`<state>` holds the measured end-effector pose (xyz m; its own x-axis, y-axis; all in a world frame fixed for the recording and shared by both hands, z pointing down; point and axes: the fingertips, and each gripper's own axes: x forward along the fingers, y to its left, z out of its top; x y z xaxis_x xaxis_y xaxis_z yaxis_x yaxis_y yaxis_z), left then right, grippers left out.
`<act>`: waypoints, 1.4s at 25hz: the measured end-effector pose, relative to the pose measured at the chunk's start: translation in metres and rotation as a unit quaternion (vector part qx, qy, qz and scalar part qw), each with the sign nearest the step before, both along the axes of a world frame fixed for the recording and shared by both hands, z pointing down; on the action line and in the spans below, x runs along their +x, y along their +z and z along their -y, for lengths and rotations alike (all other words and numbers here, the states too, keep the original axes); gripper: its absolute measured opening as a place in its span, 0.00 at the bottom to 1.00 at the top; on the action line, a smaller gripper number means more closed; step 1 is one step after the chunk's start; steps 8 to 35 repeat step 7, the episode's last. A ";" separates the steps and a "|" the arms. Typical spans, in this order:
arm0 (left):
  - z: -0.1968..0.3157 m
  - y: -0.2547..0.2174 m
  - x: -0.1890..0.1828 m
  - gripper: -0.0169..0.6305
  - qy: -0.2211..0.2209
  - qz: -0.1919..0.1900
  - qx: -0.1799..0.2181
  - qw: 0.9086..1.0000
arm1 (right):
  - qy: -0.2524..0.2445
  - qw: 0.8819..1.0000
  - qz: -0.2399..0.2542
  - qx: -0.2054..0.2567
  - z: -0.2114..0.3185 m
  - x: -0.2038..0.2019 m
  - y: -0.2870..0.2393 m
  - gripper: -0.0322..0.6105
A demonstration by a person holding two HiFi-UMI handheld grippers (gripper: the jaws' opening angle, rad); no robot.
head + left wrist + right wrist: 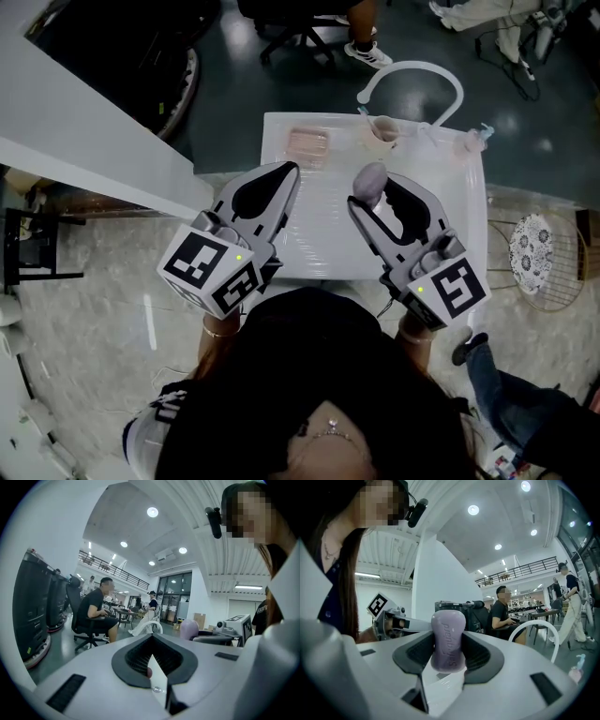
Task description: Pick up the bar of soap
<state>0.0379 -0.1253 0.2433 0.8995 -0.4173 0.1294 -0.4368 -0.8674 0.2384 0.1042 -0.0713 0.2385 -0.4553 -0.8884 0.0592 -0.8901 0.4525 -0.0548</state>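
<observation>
The lilac bar of soap (368, 181) stands on end between the jaws of my right gripper (369, 194), held up off the white table (319, 239). In the right gripper view the soap (448, 638) fills the gap between the dark pads, embossed lettering facing the camera, and the right gripper (448, 645) is shut on it. My left gripper (289, 171) hovers beside it over the table's left half, jaw tips together and nothing held. In the left gripper view the left gripper (152, 638) is shut, and the soap (189, 629) shows off to the right.
A pink soap dish (307, 147) lies at the table's far edge, with a pale cup (382, 131) and a small spray bottle (473, 142) to its right. A white chair back (412, 77) stands behind the table. A wire basket (548, 267) sits at the right.
</observation>
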 end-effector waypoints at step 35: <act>0.000 -0.001 0.001 0.03 0.001 -0.010 0.006 1.000 | -0.001 1.000 -0.001 0.002 0.001 0.002 0.003 0.34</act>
